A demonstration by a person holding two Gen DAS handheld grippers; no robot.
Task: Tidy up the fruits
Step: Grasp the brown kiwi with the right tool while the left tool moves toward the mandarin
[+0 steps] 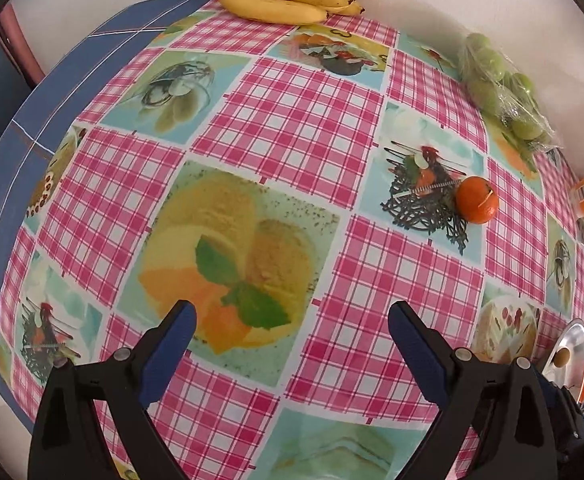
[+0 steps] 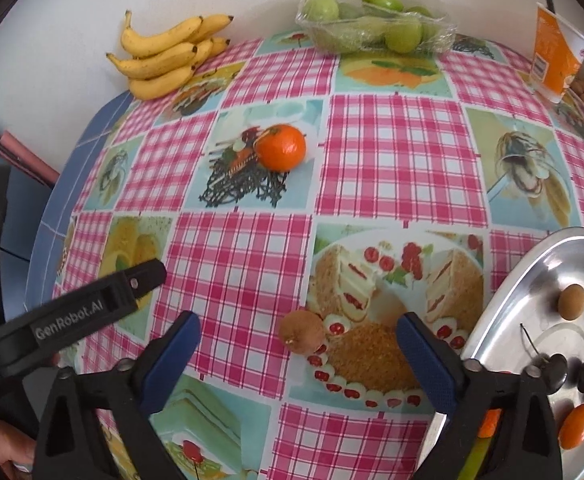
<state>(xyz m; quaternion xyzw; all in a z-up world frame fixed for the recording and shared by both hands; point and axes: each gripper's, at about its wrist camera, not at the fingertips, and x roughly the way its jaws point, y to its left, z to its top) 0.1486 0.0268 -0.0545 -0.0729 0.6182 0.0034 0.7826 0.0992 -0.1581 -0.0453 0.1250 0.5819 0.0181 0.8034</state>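
Between the spread, empty right fingers (image 2: 298, 354): a small brown fruit (image 2: 302, 331) on the bench (image 2: 235, 248), touching neither pad. Just right: silver tray (image 2: 504, 300) holding another brown fruit (image 2: 571, 295), dark cherries (image 2: 554, 372), a mandarin (image 2: 576, 426). Farther off: loose mandarin (image 2: 281, 147); bananas (image 2: 167, 60) and bagged green fruit (image 2: 372, 26) at the far edge. Left fingers (image 1: 292, 338) spread too, empty, over the bench's near left.

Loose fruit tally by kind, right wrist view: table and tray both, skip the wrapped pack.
Orange mandarins: 3, one on the checked tablecloth, two in the oval metal tray
Small brown round fruits: 2, one on the cloth, one in the tray
Dark cherries: 3, in the tray
Yellow banana bunch: 1
Total: 9
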